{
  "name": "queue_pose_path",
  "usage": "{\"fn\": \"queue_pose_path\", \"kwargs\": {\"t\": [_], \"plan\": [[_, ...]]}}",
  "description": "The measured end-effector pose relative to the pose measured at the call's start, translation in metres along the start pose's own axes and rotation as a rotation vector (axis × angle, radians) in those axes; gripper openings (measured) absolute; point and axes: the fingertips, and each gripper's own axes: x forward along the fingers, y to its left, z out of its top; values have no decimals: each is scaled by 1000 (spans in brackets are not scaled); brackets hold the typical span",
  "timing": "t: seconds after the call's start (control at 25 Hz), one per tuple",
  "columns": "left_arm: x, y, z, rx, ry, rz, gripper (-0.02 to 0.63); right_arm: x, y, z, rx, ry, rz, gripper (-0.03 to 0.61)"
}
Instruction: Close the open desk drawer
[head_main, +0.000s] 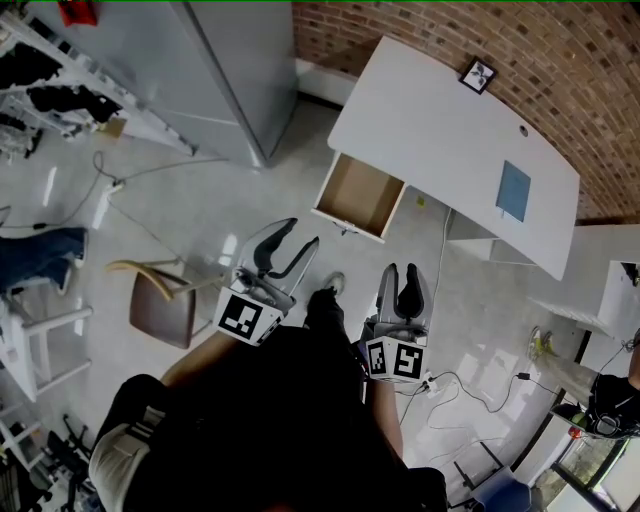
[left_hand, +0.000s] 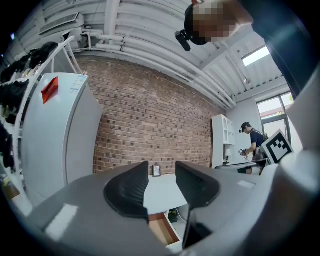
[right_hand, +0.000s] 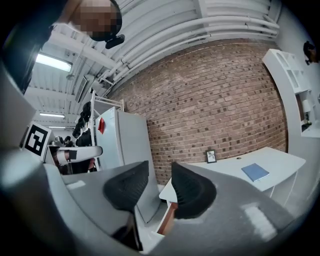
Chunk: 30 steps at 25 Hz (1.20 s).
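The white desk (head_main: 440, 130) stands against the brick wall, its wooden drawer (head_main: 360, 197) pulled out toward me and empty. In the head view my left gripper (head_main: 298, 236) hangs open in the air a short way in front of the drawer's front panel. My right gripper (head_main: 400, 270) is open too, a little further back and to the right. Neither touches the drawer, and nothing lies between either pair of jaws. The left gripper view shows the left gripper (left_hand: 161, 167) aimed at the desk (left_hand: 162, 192), drawer (left_hand: 160, 227) below. The right gripper (right_hand: 160, 167) sees the drawer's side (right_hand: 167, 220).
A blue notebook (head_main: 514, 190) and a small picture frame (head_main: 478, 74) sit on the desk. A tall grey cabinet (head_main: 230, 70) stands left of the desk, a brown chair (head_main: 160, 305) at my left. Cables (head_main: 470, 390) trail on the floor. A person (left_hand: 250, 142) stands by white shelves.
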Motion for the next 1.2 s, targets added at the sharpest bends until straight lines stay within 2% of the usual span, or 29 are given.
{"fn": "queue_pose_path", "kwargs": {"t": [0.48, 0.8, 1.0, 1.2], "plan": [[35, -8, -5, 32, 28, 12, 183, 16, -35, -3, -8, 32, 34, 143], [64, -15, -12, 71, 60, 28, 183, 39, -61, -11, -20, 76, 95, 144], [76, -20, -23, 150, 112, 0, 192, 49, -68, -18, -75, 123, 154, 144], [86, -23, -56, 263, 240, -95, 215, 60, -73, -37, -128, 196, 220, 144]]}}
